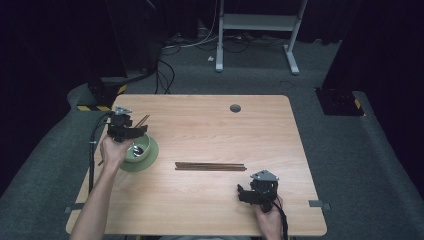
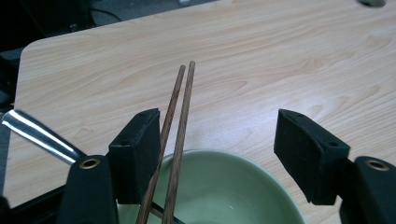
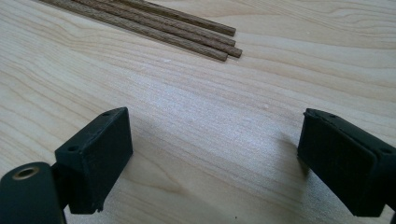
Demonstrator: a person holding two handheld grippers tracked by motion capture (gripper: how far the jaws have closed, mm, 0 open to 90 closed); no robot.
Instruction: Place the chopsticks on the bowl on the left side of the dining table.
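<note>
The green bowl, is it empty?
No, the green bowl has two wooden chopsticks leaning out over its rim, and a metal spoon lies inside it.

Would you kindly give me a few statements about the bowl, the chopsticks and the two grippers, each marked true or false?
1. The left gripper hangs over the green bowl with its jaws apart. True.
2. Two chopsticks lean in the bowl, close by one jaw. True.
3. The right gripper is shut on the chopsticks on the table. False: its jaws are open over bare wood, and that bundle lies ahead of them.
4. The bowl sits at the table's right edge. False: in the high view it is near the left edge.
5. A shiny metal handle shows beside the left gripper. True.
</note>
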